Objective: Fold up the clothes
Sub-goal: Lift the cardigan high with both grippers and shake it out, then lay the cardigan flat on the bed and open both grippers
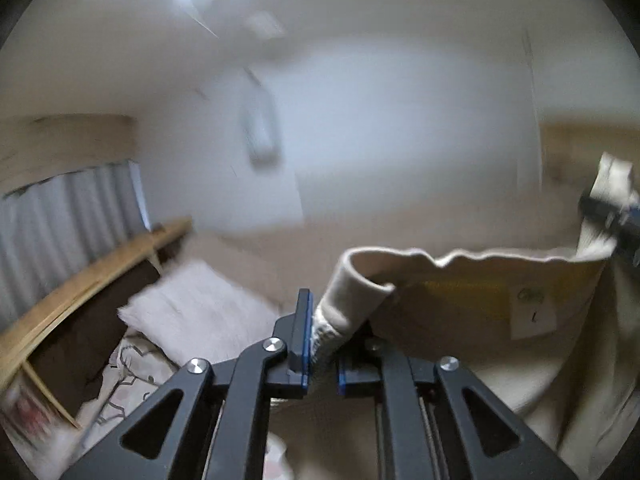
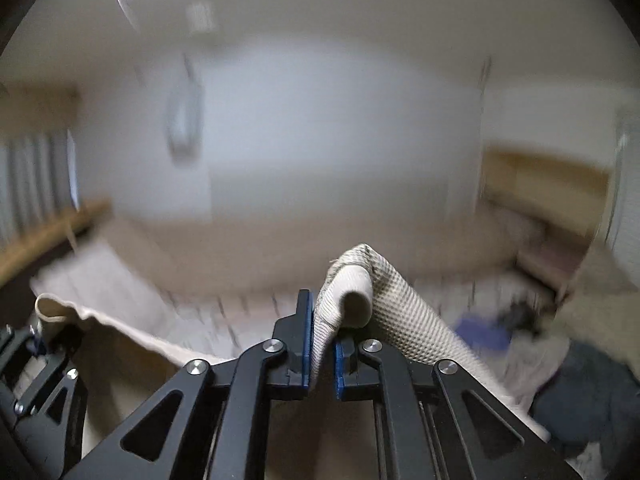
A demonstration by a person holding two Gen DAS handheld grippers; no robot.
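A beige waffle-knit garment (image 1: 472, 300) hangs stretched between my two grippers, held up in the air above a bed. My left gripper (image 1: 322, 340) is shut on one rolled corner of its ribbed edge. My right gripper (image 2: 322, 340) is shut on the other corner (image 2: 360, 292). In the left wrist view the right gripper (image 1: 612, 216) shows at the far right, clamping the cloth. In the right wrist view the left gripper (image 2: 36, 344) shows at the far left. A white label (image 1: 534, 316) sits inside the garment.
A bed with a patterned cover (image 1: 120, 380) and a white pillow (image 1: 196, 308) lies below, against a wooden headboard (image 1: 80, 292). Grey curtains (image 1: 60, 216) hang at left. A pile of dark and purple clothes (image 2: 540, 340) lies at the right. Both views are motion-blurred.
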